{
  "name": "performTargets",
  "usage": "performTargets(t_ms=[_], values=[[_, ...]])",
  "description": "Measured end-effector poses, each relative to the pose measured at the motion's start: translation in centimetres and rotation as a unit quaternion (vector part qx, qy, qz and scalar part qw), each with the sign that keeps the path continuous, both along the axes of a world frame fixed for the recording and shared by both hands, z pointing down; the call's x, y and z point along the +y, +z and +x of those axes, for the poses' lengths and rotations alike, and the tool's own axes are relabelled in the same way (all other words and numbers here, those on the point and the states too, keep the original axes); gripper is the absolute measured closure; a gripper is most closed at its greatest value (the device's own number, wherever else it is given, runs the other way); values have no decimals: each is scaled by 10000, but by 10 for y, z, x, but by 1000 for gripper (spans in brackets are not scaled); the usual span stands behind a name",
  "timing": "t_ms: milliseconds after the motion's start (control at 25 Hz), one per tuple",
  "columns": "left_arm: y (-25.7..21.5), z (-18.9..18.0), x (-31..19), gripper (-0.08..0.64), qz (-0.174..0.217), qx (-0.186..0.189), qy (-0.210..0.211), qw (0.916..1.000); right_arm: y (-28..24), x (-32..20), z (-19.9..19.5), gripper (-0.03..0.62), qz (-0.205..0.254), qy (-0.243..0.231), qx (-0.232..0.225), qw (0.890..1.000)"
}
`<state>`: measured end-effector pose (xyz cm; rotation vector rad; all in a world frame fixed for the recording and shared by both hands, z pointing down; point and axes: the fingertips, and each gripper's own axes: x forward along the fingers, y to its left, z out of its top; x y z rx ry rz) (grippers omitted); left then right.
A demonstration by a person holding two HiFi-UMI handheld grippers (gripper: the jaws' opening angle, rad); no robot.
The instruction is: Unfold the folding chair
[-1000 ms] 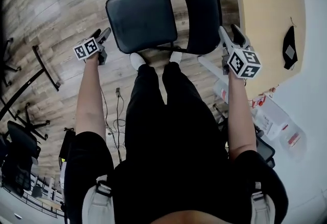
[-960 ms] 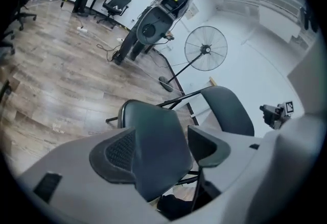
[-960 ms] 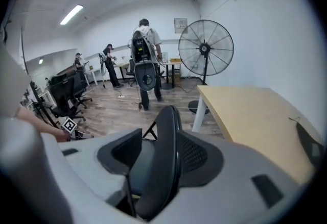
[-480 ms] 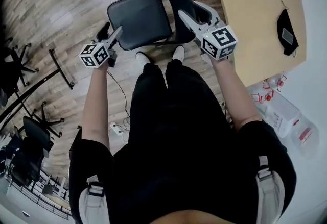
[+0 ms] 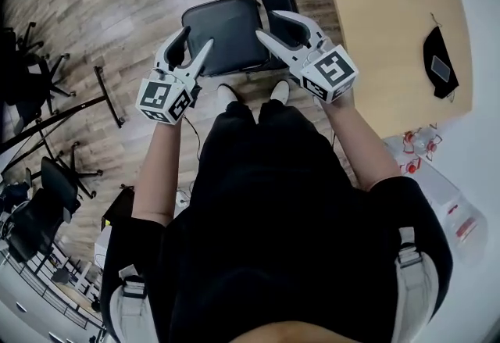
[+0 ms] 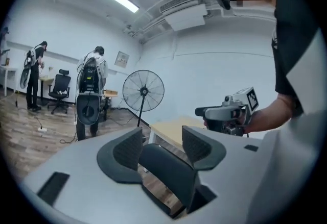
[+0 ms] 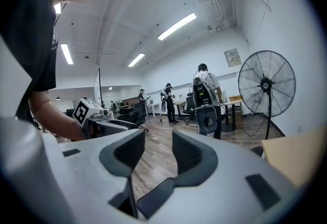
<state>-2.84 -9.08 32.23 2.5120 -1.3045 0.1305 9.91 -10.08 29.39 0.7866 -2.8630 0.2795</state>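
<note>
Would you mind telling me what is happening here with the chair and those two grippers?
A person stands over a black folding chair that is already open on the wood floor. The left gripper and right gripper are held up above it, touching nothing. Their jaws are apart and have just been closing a little, gripping nothing.

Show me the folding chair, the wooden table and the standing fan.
folding chair [image 5: 225,33], head view, middle of the seat pad.
wooden table [image 5: 383,21], head view, bare top.
standing fan [image 6: 143,91], left gripper view, hub of the cage.
</note>
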Motion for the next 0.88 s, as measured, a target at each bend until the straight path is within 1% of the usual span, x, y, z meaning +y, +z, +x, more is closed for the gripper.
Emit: performTargets(t_ms=[120,280,400,600,680,760,880], values=[[-36,13,12,357,313,-75,5,9995,-23,15,-7,436,184,-298,-113,9993],[-71,26,30,393,537,-71,-11,9985,-48,31,-14,476,300,-513,-294,9978],[-89,33,40,443,688,-57,61,9976,-65,37,-20,516,391,-616,-457,9963],[-104,36,48,544,855,-96,17,9963,-80,42,-29,546,537,-750,-487,9945],[-107,34,51,559,908,-114,-37,9958,-82,45,-31,560,541,-781,-479,9943],[-109,33,52,565,986,-136,-93,9950,-82,47,-31,591,541,-793,-438,9944],[-108,33,52,566,1050,-221,-120,9942,-83,47,-31,592,608,-755,-382,9946]])
